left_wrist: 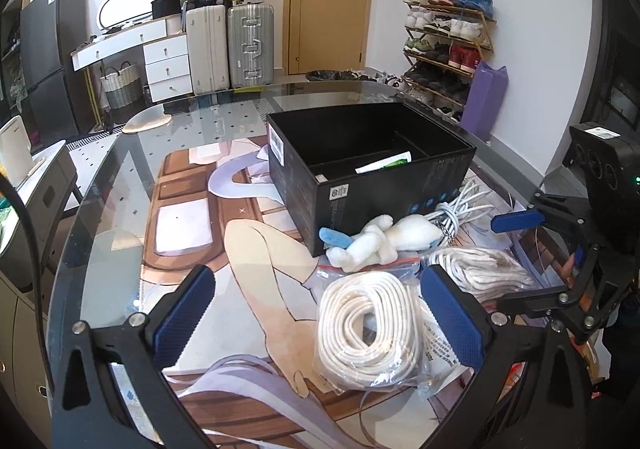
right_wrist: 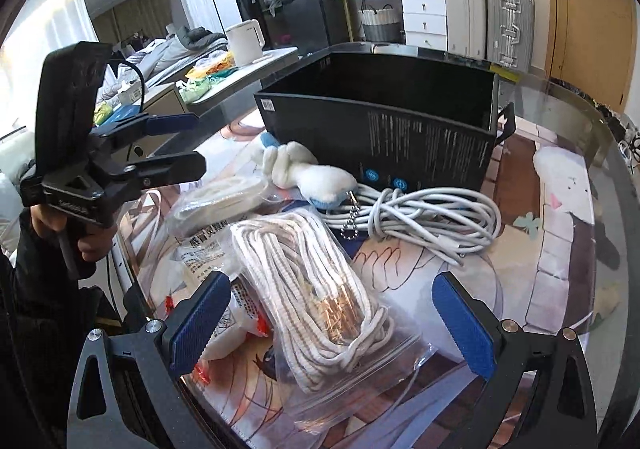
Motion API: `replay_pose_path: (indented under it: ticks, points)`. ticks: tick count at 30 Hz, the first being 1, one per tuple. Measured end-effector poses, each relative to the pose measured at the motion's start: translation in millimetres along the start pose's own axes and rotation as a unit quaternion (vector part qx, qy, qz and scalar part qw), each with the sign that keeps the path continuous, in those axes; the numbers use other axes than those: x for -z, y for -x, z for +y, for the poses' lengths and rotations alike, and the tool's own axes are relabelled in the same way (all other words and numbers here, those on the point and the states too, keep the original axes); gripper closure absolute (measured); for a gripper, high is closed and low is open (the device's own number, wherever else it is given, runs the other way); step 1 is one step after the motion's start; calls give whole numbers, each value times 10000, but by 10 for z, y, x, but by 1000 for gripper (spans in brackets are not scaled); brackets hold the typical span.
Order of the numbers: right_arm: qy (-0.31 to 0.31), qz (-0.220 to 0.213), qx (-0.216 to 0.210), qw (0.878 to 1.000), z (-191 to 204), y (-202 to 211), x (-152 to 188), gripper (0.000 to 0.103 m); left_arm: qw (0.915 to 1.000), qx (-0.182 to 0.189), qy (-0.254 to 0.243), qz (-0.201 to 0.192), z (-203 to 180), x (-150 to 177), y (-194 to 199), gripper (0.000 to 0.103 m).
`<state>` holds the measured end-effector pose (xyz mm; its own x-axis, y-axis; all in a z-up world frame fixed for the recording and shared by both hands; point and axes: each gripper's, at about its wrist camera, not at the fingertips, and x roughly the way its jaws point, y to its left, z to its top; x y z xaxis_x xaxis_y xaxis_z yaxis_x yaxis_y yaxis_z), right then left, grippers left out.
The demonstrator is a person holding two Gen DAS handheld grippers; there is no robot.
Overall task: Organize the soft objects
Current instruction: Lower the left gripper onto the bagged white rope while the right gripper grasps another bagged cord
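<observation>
A black open box (left_wrist: 372,177) stands on the glass table, also in the right wrist view (right_wrist: 384,129). In front of it lie a white plush toy (left_wrist: 380,243) (right_wrist: 308,173), a grey cable bundle (right_wrist: 424,217) (left_wrist: 460,209), a bagged coil of white rope (left_wrist: 368,329) and a second bagged rope (right_wrist: 320,289) (left_wrist: 480,269). My left gripper (left_wrist: 324,317) is open above the table, its right pad beside the rope coil; it also shows in the right wrist view (right_wrist: 188,145). My right gripper (right_wrist: 332,321) is open around the bagged rope; it also shows in the left wrist view (left_wrist: 516,261).
A white medicine packet (right_wrist: 208,257) lies under the bags. A packet (left_wrist: 388,163) lies inside the box. The table has an illustrated mat (left_wrist: 192,233) under glass. Suitcases (left_wrist: 232,45), drawers and a shoe rack (left_wrist: 444,45) stand along the far wall.
</observation>
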<state>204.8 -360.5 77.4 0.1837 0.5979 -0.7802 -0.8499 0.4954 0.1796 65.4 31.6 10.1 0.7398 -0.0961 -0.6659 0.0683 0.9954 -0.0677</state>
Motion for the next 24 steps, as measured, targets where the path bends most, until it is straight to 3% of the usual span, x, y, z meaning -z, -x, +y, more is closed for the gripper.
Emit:
replay_pose_path:
  ticks: [10, 24]
  points:
    - [-213, 69, 93, 9997, -90, -82, 3, 1, 9997, 108, -146, 174, -48, 47, -56, 0]
    - [-195, 97, -23, 9998, -71, -126, 27, 1, 9963, 427, -17, 752, -59, 151, -251, 1]
